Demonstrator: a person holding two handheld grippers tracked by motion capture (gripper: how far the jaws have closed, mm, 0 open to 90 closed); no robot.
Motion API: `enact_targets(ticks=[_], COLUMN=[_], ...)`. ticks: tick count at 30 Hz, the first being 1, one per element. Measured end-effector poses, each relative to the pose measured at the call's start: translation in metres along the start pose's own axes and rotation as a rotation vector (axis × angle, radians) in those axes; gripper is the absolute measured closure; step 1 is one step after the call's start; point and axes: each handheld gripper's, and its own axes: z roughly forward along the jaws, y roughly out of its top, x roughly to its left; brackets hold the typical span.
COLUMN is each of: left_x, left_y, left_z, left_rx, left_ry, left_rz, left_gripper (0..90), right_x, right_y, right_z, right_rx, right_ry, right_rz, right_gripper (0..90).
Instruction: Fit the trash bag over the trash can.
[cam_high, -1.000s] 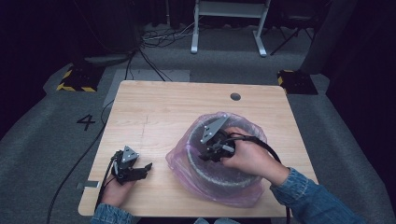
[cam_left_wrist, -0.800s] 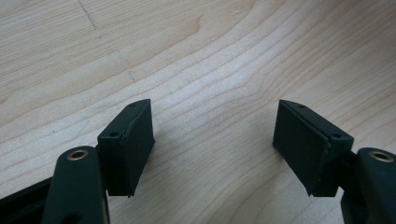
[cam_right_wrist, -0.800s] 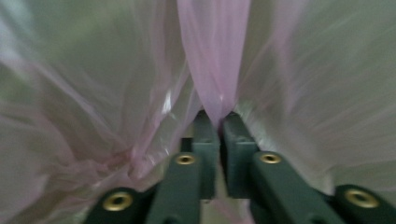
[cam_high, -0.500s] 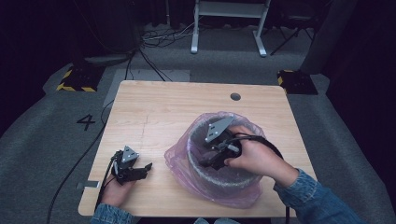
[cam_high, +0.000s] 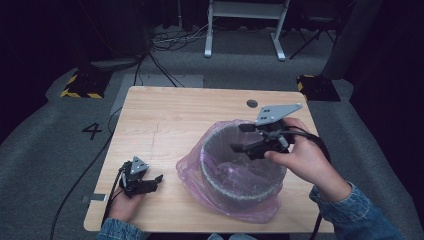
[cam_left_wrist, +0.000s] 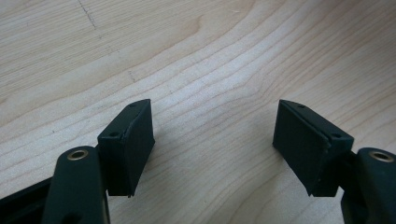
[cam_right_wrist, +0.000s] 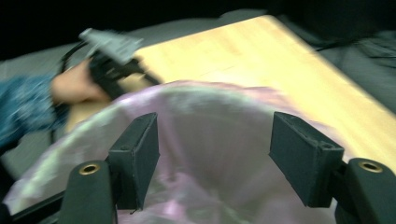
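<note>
Lining the bin (cam_high: 243, 170), the right gripper (cam_high: 239, 138) is just opening empty above the pink bag (cam_high: 200, 175); regrip the loose rim next.

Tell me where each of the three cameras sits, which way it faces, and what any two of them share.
High view: above the near table edge, looking forward and down on the table; both hands show, with the left gripper and right gripper.
Left gripper view: rides the left gripper, facing bare wood; its open jaws show.
Right gripper view: rides the right gripper, jaws just opened and empty, looking across the pink bag.
Shared: high and right gripper views both show the bag and left gripper.
</note>
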Motion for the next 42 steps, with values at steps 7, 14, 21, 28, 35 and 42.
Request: enact_targets(ticks=[7, 14, 21, 28, 35, 42], left_x=[0.0, 0.001, 0.002, 0.002, 0.002, 0.004], left_y=[0.0, 0.0, 0.001, 0.001, 0.0, -0.002], left_z=[0.0, 0.0, 0.001, 0.002, 0.001, -0.002], left_rx=[0.0, -0.001, 0.006, 0.014, 0.017, 0.021], left_ry=[0.0, -0.007, -0.004, 0.001, 0.009, -0.007], left_rz=[0.0, 0.0, -0.008, -0.01, -0.018, -0.002], left_gripper=[28.7, 28.3, 23.7, 19.9, 18.2, 17.2], right_x=[-0.021, -0.038, -0.052, -0.063, -0.07, -0.073], right_y=[-0.015, -0.038, -0.064, -0.088, -0.125, -0.174], right_z=[-0.034, -0.064, -0.087, -0.102, -0.103, -0.093], right_rx=[-0.045, -0.055, -0.046, -0.042, -0.01, 0.048], right_ry=[-0.104, -0.181, -0.261, -0.339, -0.372, -0.385], right_rz=[0.078, 0.13, 0.182, 0.226, 0.273, 0.327], right_gripper=[33.0, 32.4, 31.6, 31.5, 30.2, 29.4])
